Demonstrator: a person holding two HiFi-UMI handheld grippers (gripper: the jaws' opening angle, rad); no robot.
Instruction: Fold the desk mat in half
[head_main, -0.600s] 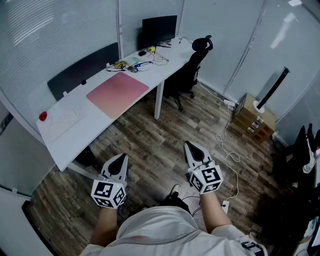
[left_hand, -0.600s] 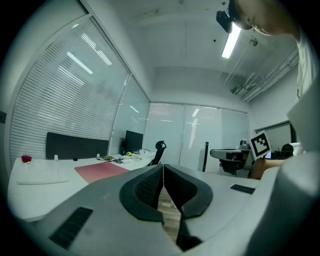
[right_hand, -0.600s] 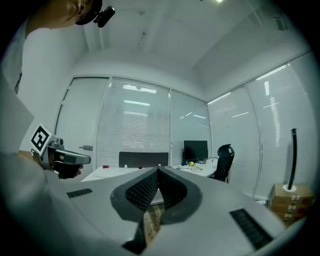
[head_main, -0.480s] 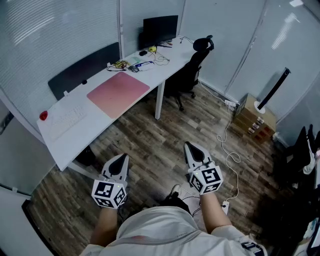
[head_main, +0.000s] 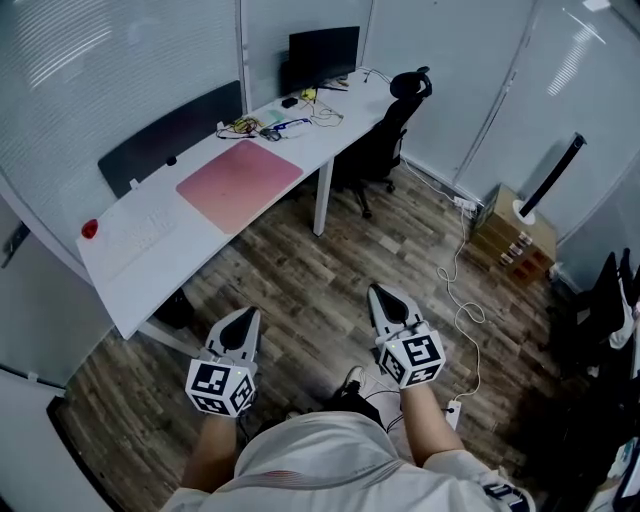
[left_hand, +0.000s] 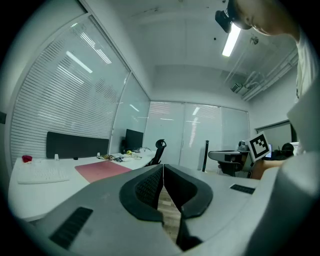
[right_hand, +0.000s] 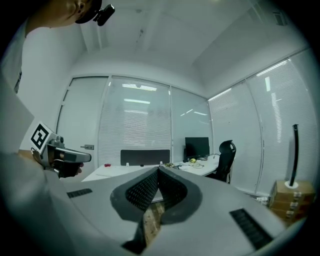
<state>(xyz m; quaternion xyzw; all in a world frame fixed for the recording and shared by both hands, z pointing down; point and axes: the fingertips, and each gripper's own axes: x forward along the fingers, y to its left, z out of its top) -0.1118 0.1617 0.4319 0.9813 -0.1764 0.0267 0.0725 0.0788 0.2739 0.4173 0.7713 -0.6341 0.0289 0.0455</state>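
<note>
The pink desk mat (head_main: 240, 178) lies flat on the white tabletop (head_main: 150, 270) — well ahead of the left tool (head_main: 243, 318) and right tool (head_main: 386, 296), both pinched together and empty, above the wood floor (head_main: 300, 285).

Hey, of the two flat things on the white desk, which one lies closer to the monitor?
The pink desk mat; the white keyboard lies farther off, by the small red object.

One desk (head_main: 205, 255), one pink mat (head_main: 240, 178), one monitor (head_main: 323, 50), one chair (head_main: 385, 140), one keyboard (head_main: 140, 230), two tools (head_main: 244, 314) (head_main: 382, 291).
</note>
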